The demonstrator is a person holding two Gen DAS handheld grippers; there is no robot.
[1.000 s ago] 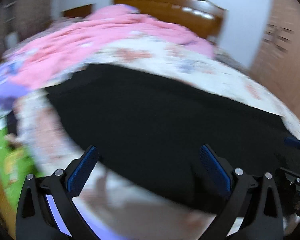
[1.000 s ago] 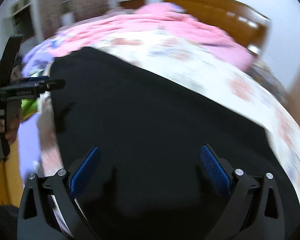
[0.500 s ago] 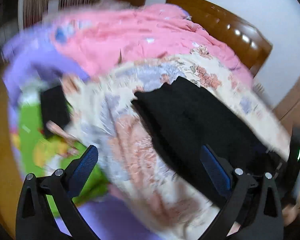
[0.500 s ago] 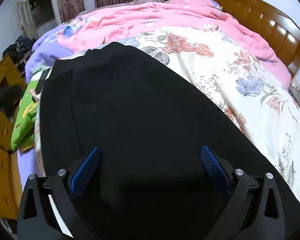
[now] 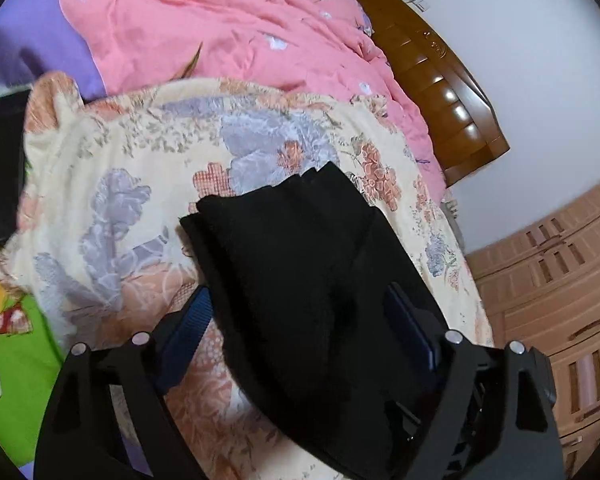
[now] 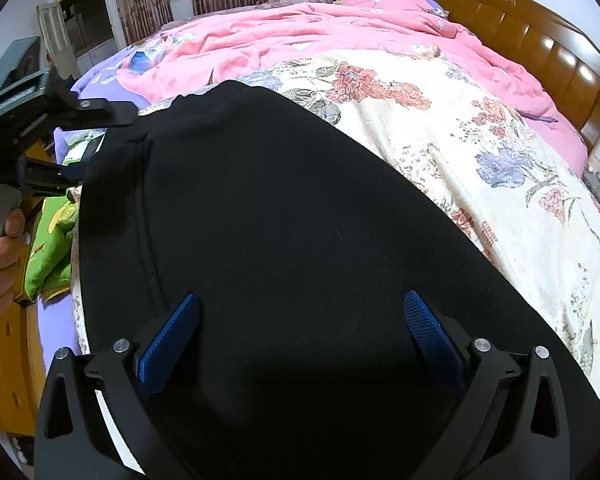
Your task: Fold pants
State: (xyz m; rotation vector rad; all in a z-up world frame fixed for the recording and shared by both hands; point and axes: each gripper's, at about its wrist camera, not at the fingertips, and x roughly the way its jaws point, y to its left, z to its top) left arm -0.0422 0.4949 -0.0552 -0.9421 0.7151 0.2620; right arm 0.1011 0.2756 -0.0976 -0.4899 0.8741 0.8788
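Black pants [image 5: 300, 272] between closing left gripper [image 5: 304, 320] jaws

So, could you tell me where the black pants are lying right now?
The black pants lie spread on the floral bedspread, below the pink quilt; in both wrist views they fill the lower centre.

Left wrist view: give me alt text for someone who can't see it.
The left gripper is closing around an edge of the black pants, which lie on a floral bedspread. A pink quilt and a wooden headboard lie beyond.
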